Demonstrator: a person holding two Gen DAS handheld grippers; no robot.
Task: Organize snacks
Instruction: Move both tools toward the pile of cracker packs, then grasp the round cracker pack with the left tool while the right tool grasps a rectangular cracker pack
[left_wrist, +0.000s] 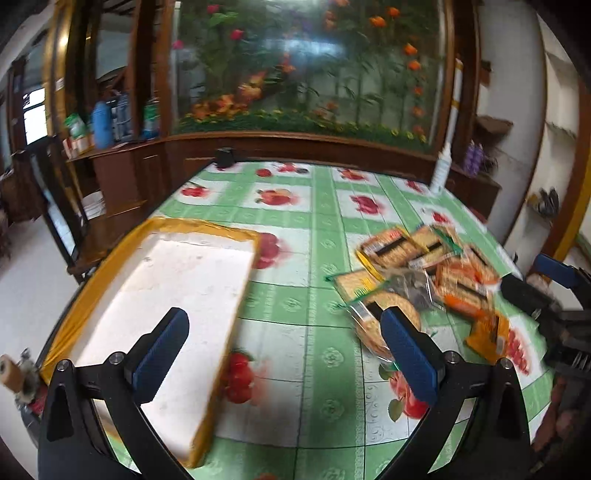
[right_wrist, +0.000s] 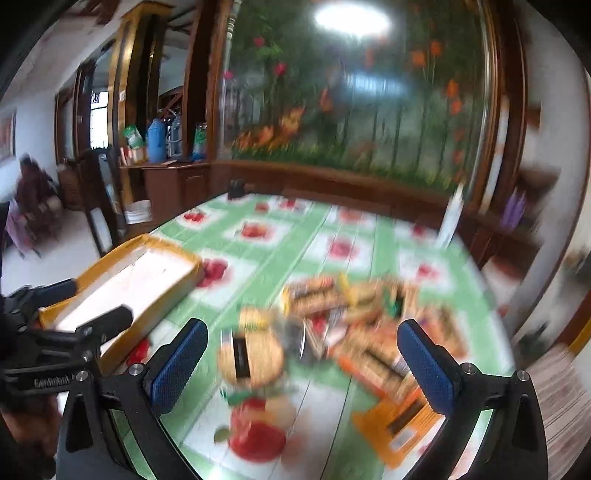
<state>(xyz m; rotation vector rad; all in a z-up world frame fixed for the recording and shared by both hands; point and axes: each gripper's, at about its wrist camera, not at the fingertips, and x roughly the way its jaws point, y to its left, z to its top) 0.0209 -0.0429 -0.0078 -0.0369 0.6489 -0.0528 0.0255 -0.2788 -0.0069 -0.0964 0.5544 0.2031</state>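
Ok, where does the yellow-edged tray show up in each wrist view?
Left wrist: the tray fills the lower left, behind the left gripper.
Right wrist: the tray sits at mid-left, smaller.
Shared landmark: the snack pile lies to its right on the fruit-print tablecloth.

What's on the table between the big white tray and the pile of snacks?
Nothing but bare fruit-print tablecloth lies between the tray and the snack pile; the left wrist view shows it best.
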